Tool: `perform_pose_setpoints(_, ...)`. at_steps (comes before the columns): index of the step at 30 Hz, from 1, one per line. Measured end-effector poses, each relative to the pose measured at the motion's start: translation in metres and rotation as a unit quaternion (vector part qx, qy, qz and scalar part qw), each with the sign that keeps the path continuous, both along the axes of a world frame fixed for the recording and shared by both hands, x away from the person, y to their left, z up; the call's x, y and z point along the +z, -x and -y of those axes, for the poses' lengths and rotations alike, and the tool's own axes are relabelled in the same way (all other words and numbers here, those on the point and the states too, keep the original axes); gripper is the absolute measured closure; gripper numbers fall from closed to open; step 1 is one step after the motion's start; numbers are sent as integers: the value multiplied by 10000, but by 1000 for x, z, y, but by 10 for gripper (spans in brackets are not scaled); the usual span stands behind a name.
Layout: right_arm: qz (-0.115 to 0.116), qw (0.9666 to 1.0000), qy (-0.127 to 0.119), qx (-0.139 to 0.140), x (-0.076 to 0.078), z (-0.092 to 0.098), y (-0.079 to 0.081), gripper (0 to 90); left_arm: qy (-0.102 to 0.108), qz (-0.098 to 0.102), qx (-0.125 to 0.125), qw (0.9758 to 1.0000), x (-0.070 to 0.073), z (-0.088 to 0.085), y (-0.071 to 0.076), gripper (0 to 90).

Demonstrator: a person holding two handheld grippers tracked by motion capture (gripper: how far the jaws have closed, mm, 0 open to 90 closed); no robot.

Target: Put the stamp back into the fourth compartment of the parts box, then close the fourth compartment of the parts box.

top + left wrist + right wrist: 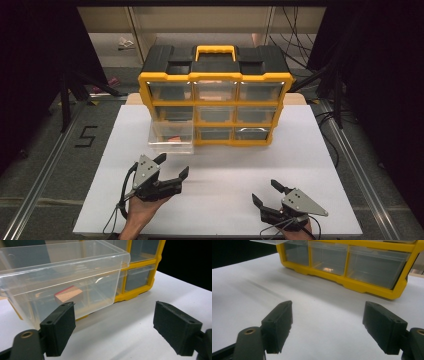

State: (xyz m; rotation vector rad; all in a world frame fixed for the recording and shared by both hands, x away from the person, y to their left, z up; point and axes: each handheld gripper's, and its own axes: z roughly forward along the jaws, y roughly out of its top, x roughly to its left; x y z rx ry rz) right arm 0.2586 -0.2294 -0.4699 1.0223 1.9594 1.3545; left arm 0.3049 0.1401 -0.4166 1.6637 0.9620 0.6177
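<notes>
Toward the lower left of the high view, the left gripper (173, 167) is held in a hand (140, 212) above the white table (225, 180), its jaws spread wide apart and holding nothing, aimed up the frame at a clear plastic drawer (171, 137) that juts out of the bottom left slot of the yellow and black organizer (215, 95). At the lower right of that view, the right gripper (266, 193) likewise has its jaws well apart and empty, well short of the organizer's front. Seen through the left gripper view, the drawer (62, 277) spans the upper left and centre of the frame, pulled well forward of the yellow frame, and a small block with a pale wood-coloured top and a red edge (68, 293) lies on its floor; the gripper's fingers (60, 327) sit near the drawer's front wall but apart from it. Across the top of the right gripper view runs the organizer's bottom row of clear drawers (347, 260), with something small and pale (328, 269) visible inside the middle one, too blurred to identify.
</notes>
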Motion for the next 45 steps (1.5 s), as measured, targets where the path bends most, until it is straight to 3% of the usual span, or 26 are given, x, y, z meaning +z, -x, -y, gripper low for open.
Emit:
perform_pose_setpoints(6, 5, 10000, -12, 9, 0, 0, 0, 248, -46, -21, 101, 9999, -1, -2, -2, 254)
perform_pose_setpoints(13, 6, 10000, -12, 17, 0, -1, 0, 248, -189, -32, 252, 9995, -2, -3, -6, 474)
perform_pose_setpoints(18, 5, 10000, 4, 31, 0, -1, 0, 248, -291, 2, 272, 9992, -3, -2, -8, 582)
perform_pose_setpoints(20, 9, 10000, 2, 35, 0, -1, -1, 248, -331, 0, 269, 9991, -4, -2, -9, 679)
perform_pose_setpoints(27, 11, 10000, 2, 40, 0, -1, -1, 248, -439, 9, 276, 9987, -4, -1, -13, 874)
perform_pose_setpoints(45, 1, 10000, -2, 49, 0, -2, -1, 248, -492, -4, 299, 9983, -5, 1, -27, 898)
